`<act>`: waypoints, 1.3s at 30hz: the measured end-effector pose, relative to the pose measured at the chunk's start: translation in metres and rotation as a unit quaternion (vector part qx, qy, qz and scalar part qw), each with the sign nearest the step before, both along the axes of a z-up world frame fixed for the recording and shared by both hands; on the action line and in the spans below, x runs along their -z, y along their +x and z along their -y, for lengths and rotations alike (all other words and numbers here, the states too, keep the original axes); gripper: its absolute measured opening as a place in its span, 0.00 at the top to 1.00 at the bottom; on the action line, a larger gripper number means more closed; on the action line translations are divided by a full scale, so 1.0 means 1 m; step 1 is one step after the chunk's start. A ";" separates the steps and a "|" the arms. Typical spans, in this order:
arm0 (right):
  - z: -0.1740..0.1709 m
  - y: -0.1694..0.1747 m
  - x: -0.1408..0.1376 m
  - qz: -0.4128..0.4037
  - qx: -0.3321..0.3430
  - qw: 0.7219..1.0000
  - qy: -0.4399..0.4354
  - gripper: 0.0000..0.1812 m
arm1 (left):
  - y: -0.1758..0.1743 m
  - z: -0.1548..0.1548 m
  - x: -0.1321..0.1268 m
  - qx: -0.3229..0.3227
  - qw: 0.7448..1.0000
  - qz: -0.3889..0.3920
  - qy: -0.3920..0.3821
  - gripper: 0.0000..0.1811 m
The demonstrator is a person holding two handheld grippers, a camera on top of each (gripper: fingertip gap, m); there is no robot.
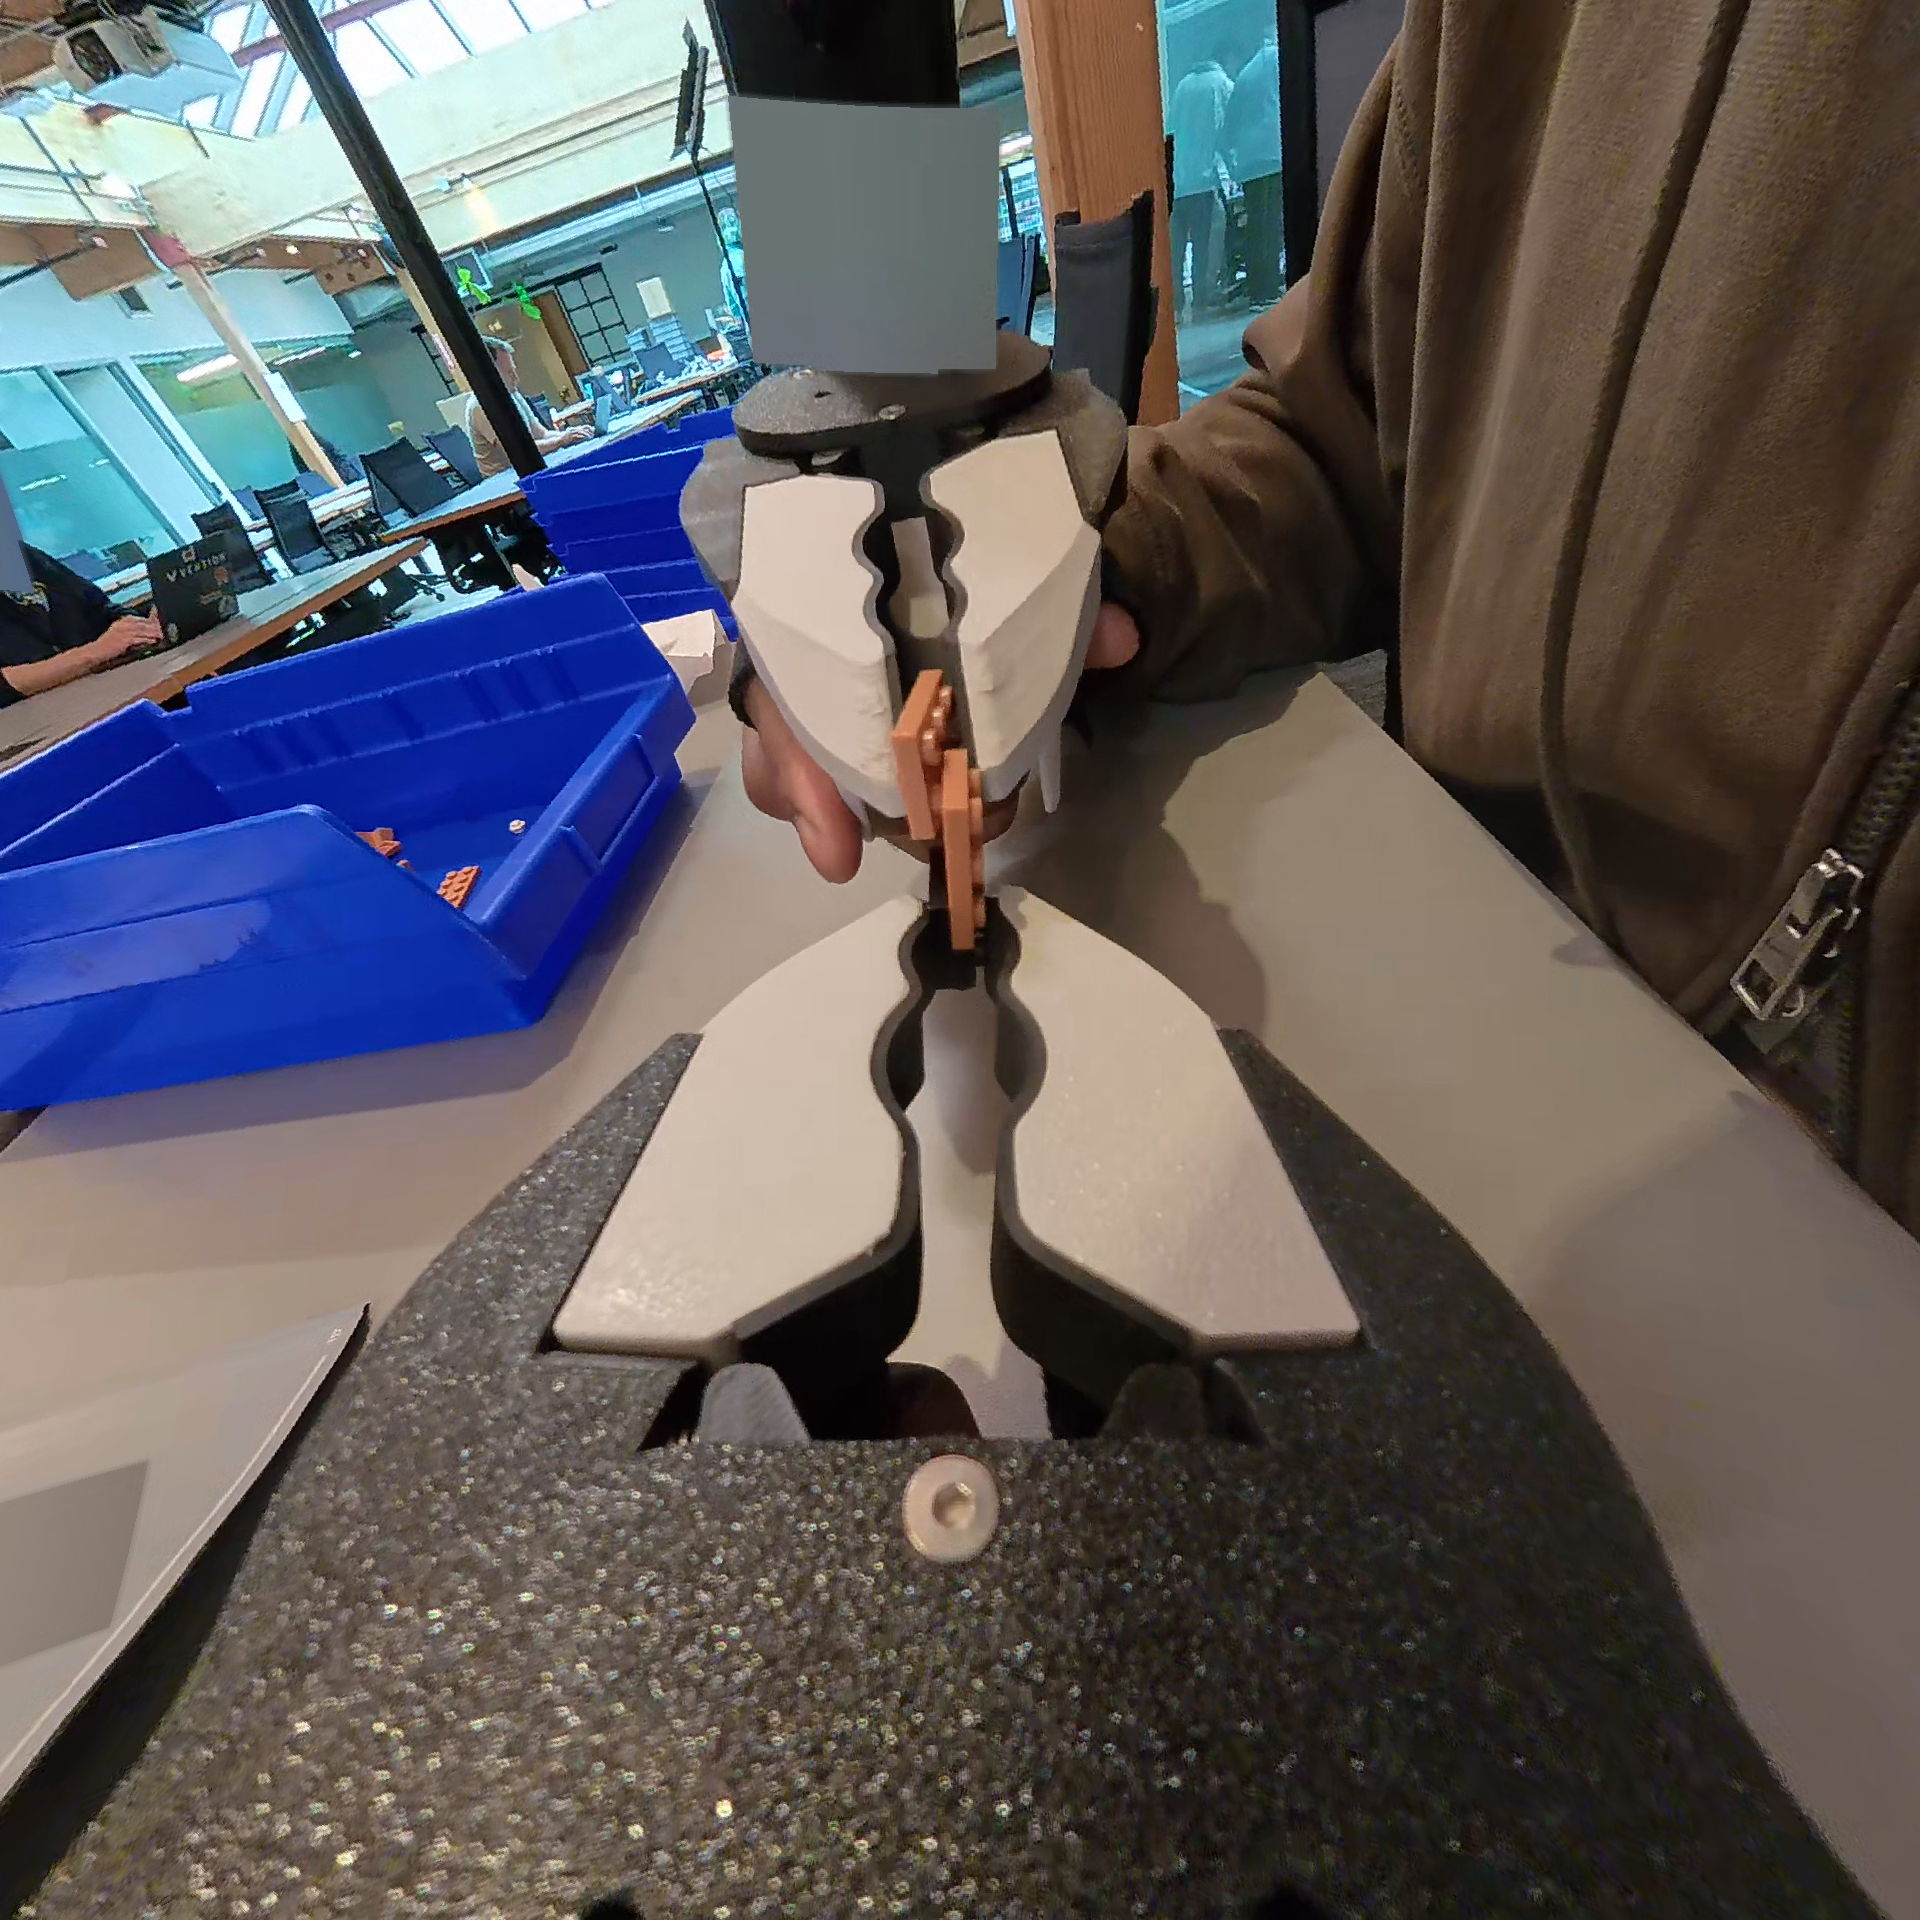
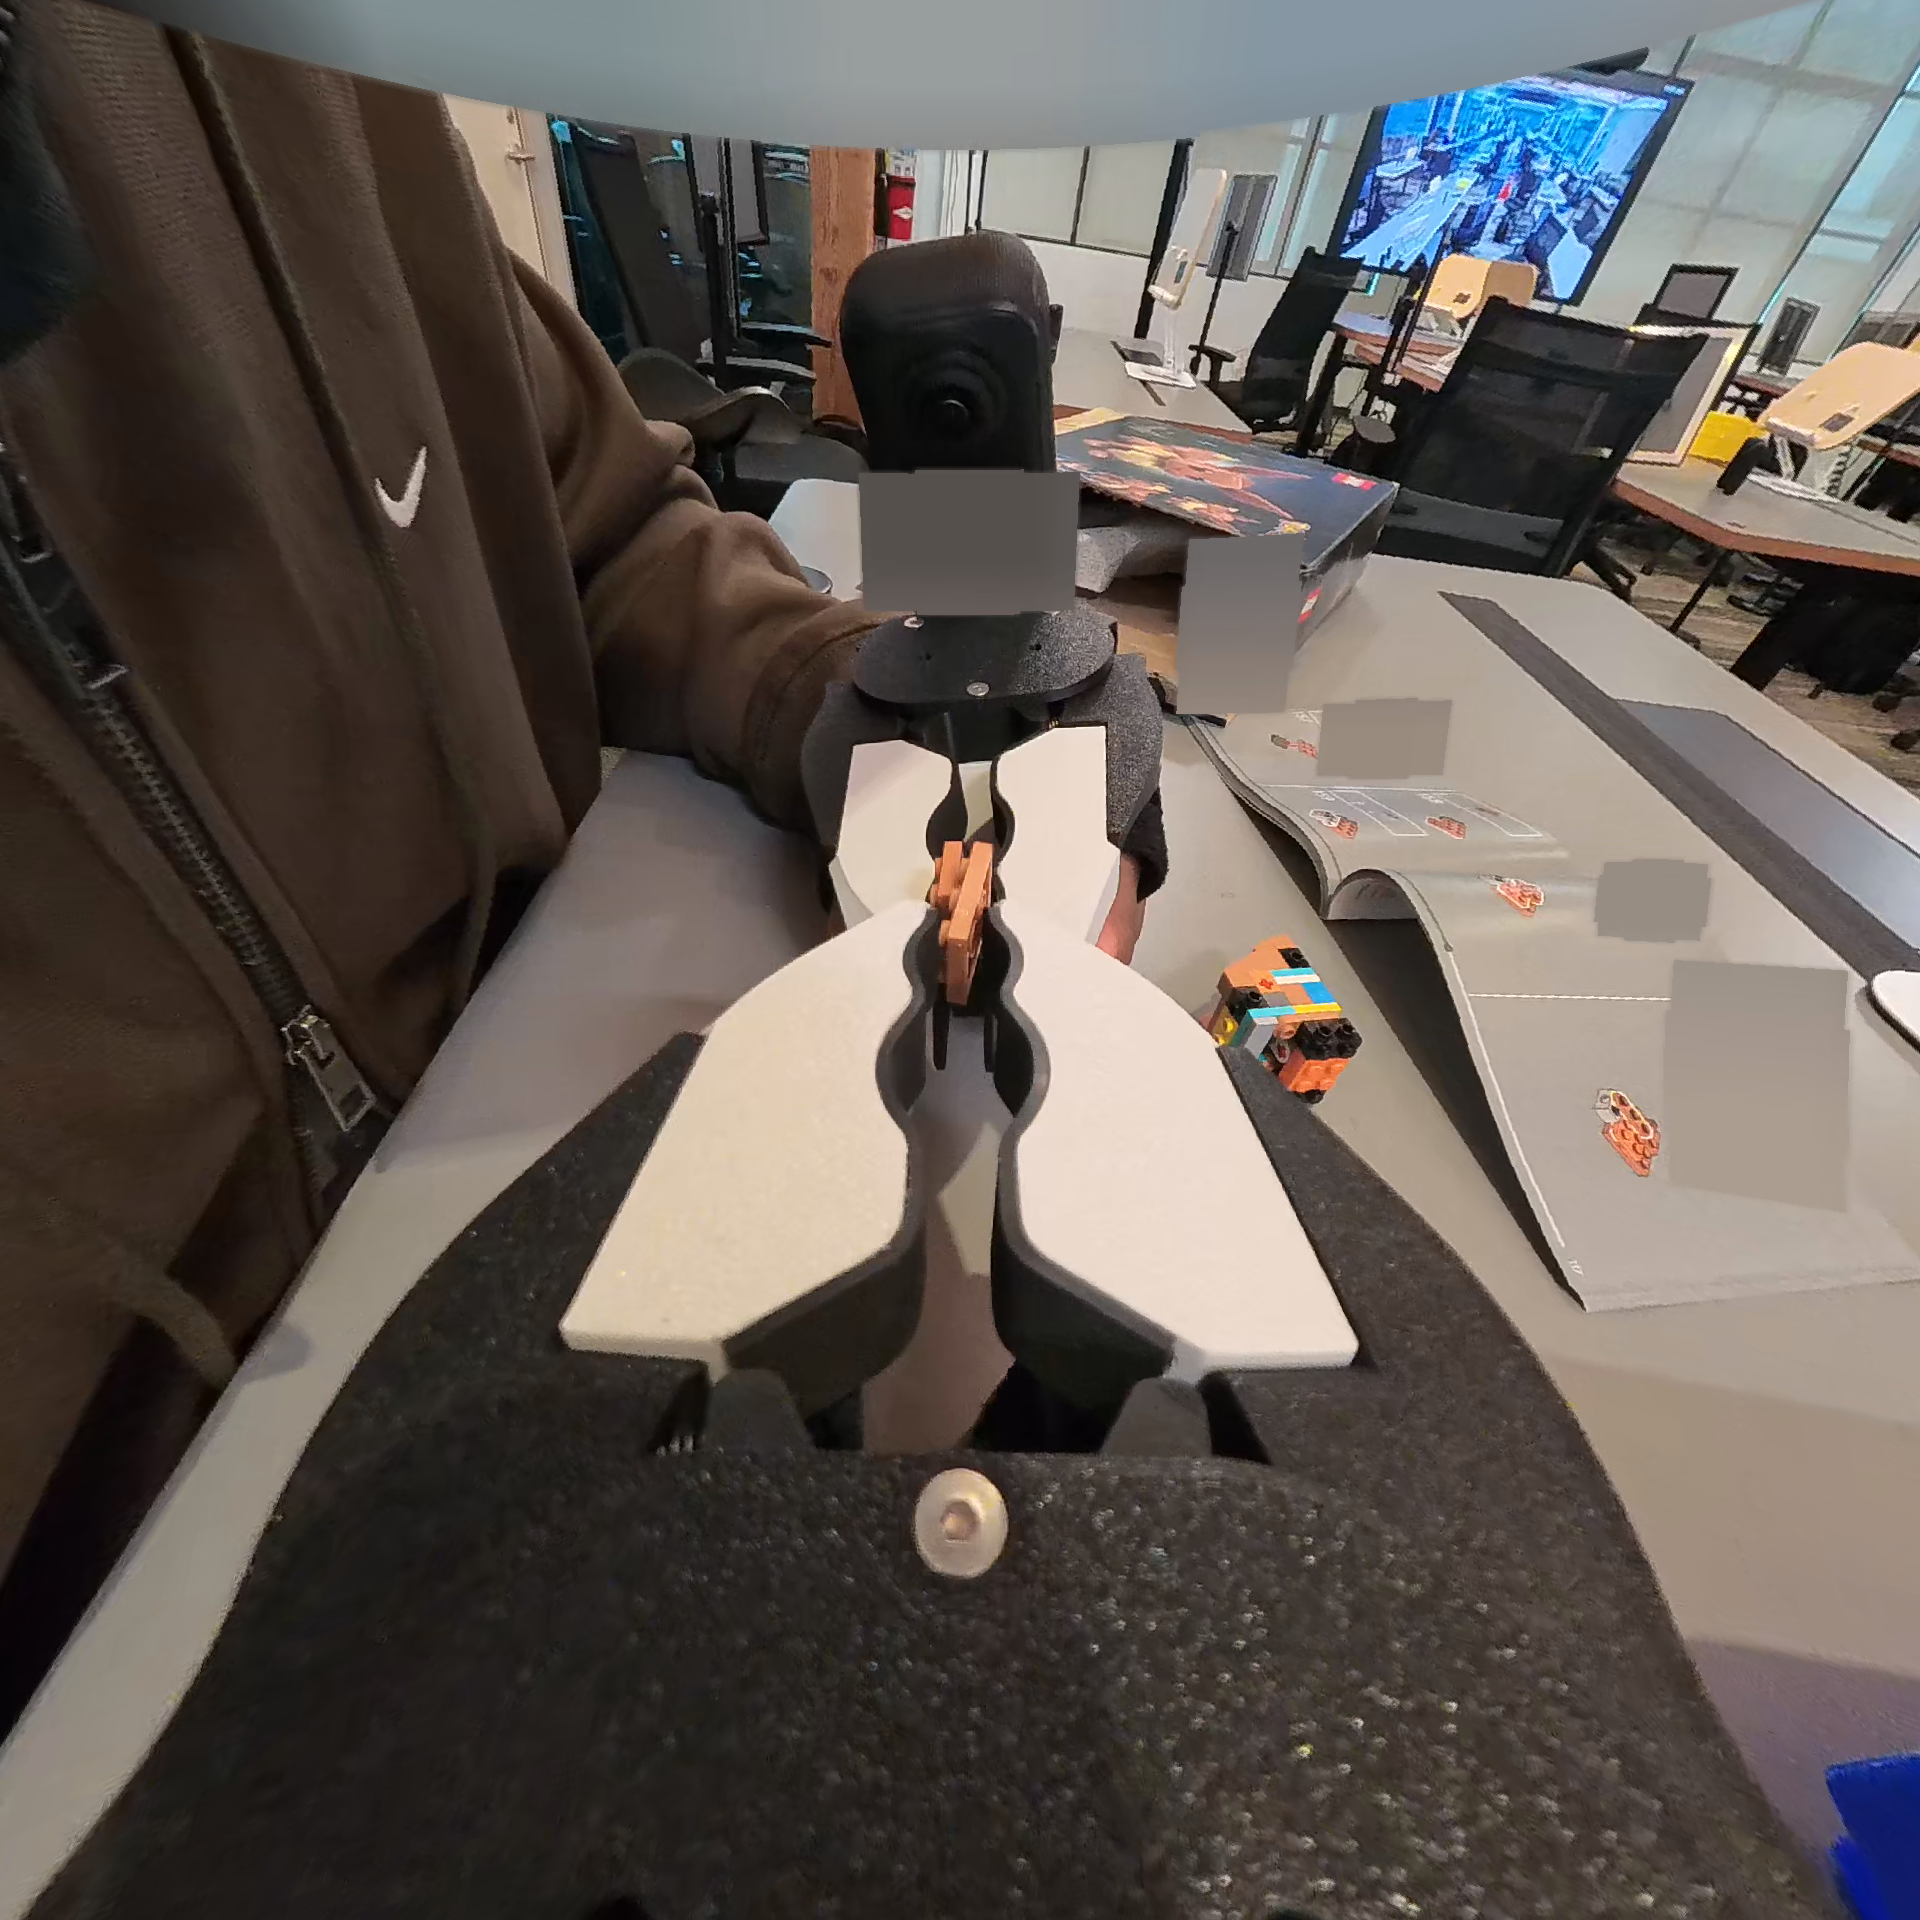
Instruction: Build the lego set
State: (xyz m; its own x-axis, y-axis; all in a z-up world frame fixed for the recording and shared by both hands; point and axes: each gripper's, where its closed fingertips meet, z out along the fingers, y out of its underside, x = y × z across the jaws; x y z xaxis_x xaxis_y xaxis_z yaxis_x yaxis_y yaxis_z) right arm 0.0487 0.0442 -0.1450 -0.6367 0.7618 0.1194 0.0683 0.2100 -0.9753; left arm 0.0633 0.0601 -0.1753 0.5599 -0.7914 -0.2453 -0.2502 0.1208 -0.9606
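Note:
My two grippers face each other above the grey table (image 1: 1351, 987). My left gripper (image 1: 961, 920) is shut on a thin orange lego plate (image 1: 964, 862), held on edge. My right gripper (image 1: 925, 717) is opposite it, shut on a second orange plate (image 1: 916, 743). The two plates overlap and touch between the tips. In the right wrist view my right gripper (image 2: 961, 940) grips one orange plate (image 2: 964, 951), and my left gripper (image 2: 966, 831) holds the other plate (image 2: 948, 878) just beyond.
A blue bin (image 1: 582, 831) with a few loose orange bricks (image 1: 457, 885) stands left of the grippers. A small multicoloured partial build (image 2: 1283, 1029), an open instruction booklet (image 2: 1507, 1039) and the set's box (image 2: 1226, 488) lie on the table. A person in a brown hoodie (image 2: 260, 623) stands close. Both grippers' tips are close together, under 4 cm apart.

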 end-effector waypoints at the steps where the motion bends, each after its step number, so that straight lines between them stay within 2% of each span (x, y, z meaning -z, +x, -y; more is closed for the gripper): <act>1: 0.000 0.000 0.000 -0.001 -0.001 1.000 0.002 0.96 | 0.000 0.000 0.000 0.001 1.000 -0.001 0.000 0.96; 6: 0.002 0.001 0.001 0.004 -0.008 1.000 -0.004 0.96 | 0.002 0.002 0.001 0.008 1.000 -0.005 0.003 0.96; 15: 0.005 -0.001 -0.002 0.026 -0.023 0.996 -0.079 0.96 | 0.000 0.005 -0.003 0.016 1.000 0.002 0.019 0.96; 26: 0.011 -0.002 0.006 0.040 -0.020 0.999 -0.014 0.95 | 0.003 0.006 0.004 0.022 0.999 -0.022 0.015 0.95; 39: 0.011 -0.003 0.013 0.061 -0.016 0.998 0.012 0.93 | 0.002 0.004 0.010 0.013 0.999 -0.036 -0.006 0.96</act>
State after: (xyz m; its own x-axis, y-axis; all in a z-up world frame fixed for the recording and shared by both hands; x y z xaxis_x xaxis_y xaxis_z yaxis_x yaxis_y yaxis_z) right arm 0.0459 0.0335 -0.1581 -0.6717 0.7385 0.0587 0.1783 0.2381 -0.9547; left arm 0.0650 0.0564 -0.1851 0.5210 -0.8081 -0.2750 -0.3163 0.1165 -0.9415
